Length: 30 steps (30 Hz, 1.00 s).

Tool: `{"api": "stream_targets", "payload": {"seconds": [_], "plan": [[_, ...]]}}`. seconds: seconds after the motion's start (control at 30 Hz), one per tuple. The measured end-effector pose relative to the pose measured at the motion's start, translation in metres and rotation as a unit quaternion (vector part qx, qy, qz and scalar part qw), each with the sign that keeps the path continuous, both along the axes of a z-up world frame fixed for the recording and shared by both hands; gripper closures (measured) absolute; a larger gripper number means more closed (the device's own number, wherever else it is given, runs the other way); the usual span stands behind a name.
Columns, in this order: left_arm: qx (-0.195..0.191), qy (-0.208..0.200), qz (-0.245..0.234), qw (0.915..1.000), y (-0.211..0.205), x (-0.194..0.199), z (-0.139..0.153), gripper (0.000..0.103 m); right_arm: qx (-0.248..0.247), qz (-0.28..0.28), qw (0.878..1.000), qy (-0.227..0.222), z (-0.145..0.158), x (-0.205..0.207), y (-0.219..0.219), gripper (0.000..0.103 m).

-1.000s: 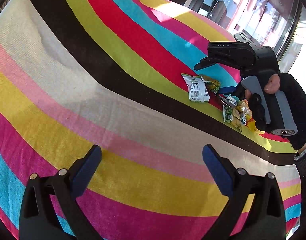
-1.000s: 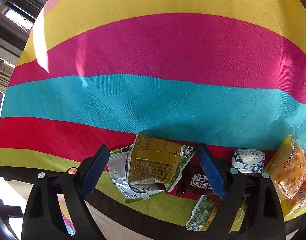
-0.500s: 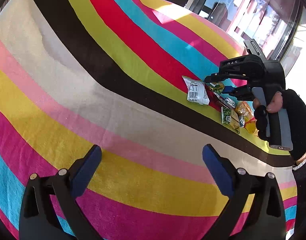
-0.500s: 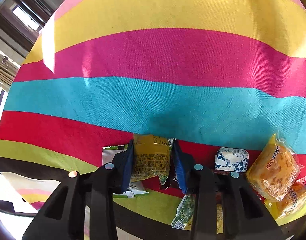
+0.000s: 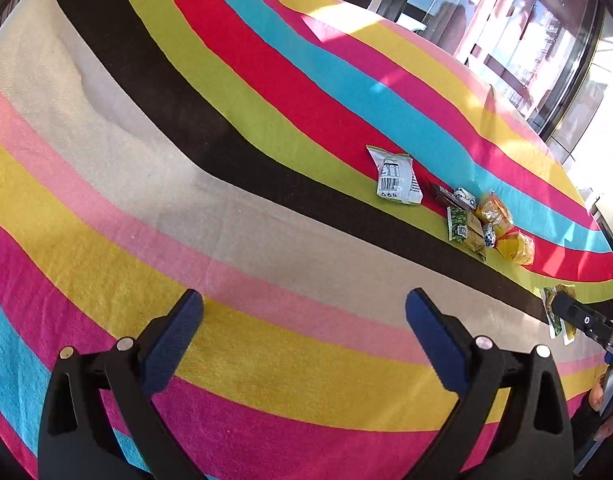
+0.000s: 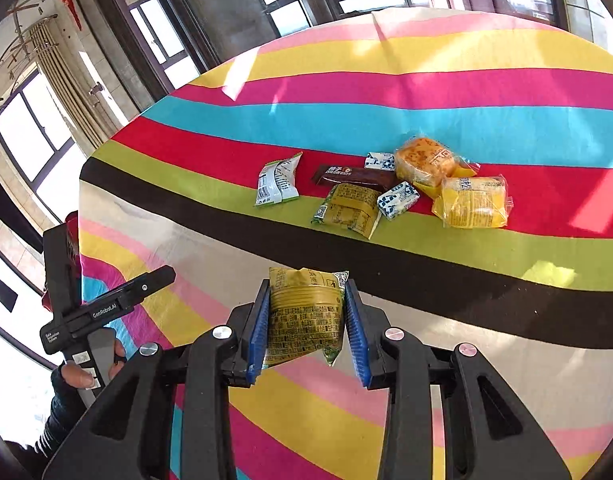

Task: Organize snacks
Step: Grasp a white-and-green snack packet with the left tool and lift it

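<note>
Starting at the left of the right wrist view, we see our left hand [image 6: 80, 376] in a dark sleeve holding the left gripper [image 5: 304, 344], its tip over the pink and yellow stripes of the striped cloth [image 6: 506, 88]. In that gripper's own view, its two blue pads stand wide apart with nothing between them, only bare cloth below.

Moving right, the right gripper [image 6: 306, 328] is clenched on a yellow-green snack packet [image 6: 304, 320], both blue pads pressed against its sides, and the packet hangs above the cream and black stripes, clear of the cloth.

Farther back, the remaining snacks lie on the red and green stripes. Leftmost is a white packet [image 6: 277, 182], set a little apart. Next come a dark brown bar [image 6: 352, 175] and a second yellow-green packet [image 6: 348, 210] just in front of it. Two small blue-and-white packets [image 6: 398, 200] follow, one behind the bar and one beside the green packet. At the right end sit an orange cake in clear wrap [image 6: 426, 162] and a yellow wrapped cake [image 6: 474, 208], touching each other.
</note>
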<state>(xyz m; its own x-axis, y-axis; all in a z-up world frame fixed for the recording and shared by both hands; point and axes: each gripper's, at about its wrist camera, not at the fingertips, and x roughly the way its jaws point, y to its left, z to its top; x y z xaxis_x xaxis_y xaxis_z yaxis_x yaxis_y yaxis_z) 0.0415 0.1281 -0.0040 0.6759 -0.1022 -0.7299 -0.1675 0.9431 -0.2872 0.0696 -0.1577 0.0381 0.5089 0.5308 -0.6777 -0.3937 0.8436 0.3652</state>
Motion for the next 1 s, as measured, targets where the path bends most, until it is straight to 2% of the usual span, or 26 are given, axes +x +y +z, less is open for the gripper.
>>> {"api": "stream_targets", "payload": {"seconds": [0.1, 0.17, 0.2, 0.23, 0.27, 0.3, 0.33, 0.43, 0.57, 0.63, 0.7, 0.83, 0.87, 0.9, 0.97, 1.0], "plan": [[0.016, 0.01, -0.013, 0.9997, -0.009, 0.007, 0.001, 0.002, -0.002, -0.013, 1.0, -0.009, -0.003, -0.03, -0.028, 0.068], [0.051, 0.007, -0.074, 0.9959, -0.026, 0.021, 0.005, 0.002, 0.019, -0.01, 1.0, 0.007, -0.012, -0.039, -0.042, 0.068], [0.091, 0.001, -0.118, 0.9889, -0.038, 0.03, 0.008, 0.002, 0.022, -0.011, 1.0, 0.012, -0.016, -0.043, -0.048, 0.068], [0.13, -0.008, -0.173, 0.9763, -0.051, 0.039, 0.01, 0.002, 0.021, -0.012, 1.0, 0.017, -0.021, -0.044, -0.05, 0.068], [0.162, -0.021, -0.235, 0.9581, -0.063, 0.049, 0.011, 0.002, 0.02, -0.01, 0.999, 0.023, -0.026, -0.044, -0.051, 0.068], [0.186, -0.036, -0.283, 0.9403, -0.071, 0.06, 0.013, 0.002, 0.021, -0.009, 0.999, 0.028, -0.03, -0.047, -0.053, 0.068], [0.198, -0.044, -0.317, 0.9267, -0.074, 0.072, 0.015, 0.002, 0.026, -0.006, 0.999, 0.033, -0.032, -0.048, -0.053, 0.068], [0.233, -0.054, -0.383, 0.8923, -0.079, 0.113, 0.02, 0.002, 0.038, 0.004, 0.999, 0.02, -0.03, -0.052, -0.051, 0.067], [0.254, -0.023, -0.462, 0.8496, -0.087, 0.161, 0.015, 0.003, 0.036, -0.006, 0.999, 0.029, -0.035, -0.049, -0.053, 0.067], [0.271, 0.002, -0.493, 0.827, -0.092, 0.176, 0.008, 0.012, 0.032, -0.003, 0.999, 0.024, -0.034, -0.05, -0.052, 0.066], [0.28, 0.023, -0.522, 0.8051, -0.095, 0.184, -0.001, 0.016, 0.029, -0.003, 0.999, 0.02, -0.033, -0.051, -0.05, 0.066], [0.269, 0.022, -0.551, 0.7893, -0.094, 0.191, -0.003, 0.017, 0.035, -0.01, 0.999, 0.027, -0.035, -0.048, -0.052, 0.065], [0.266, 0.02, -0.556, 0.7876, -0.092, 0.191, -0.004, 0.017, 0.037, -0.011, 0.999, 0.028, -0.035, -0.048, -0.053, 0.064], [0.258, 0.023, -0.556, 0.7894, -0.091, 0.193, -0.005, 0.017, 0.038, -0.011, 0.999, 0.029, -0.035, -0.048, -0.053, 0.064], [0.232, 0.035, -0.553, 0.7994, -0.084, 0.197, -0.007, 0.018, 0.038, -0.011, 0.999, 0.029, -0.035, -0.048, -0.053, 0.064], [0.212, 0.042, -0.551, 0.8057, -0.08, 0.199, -0.008, 0.022, 0.037, -0.012, 0.999, 0.028, -0.035, -0.048, -0.053, 0.064]]}}
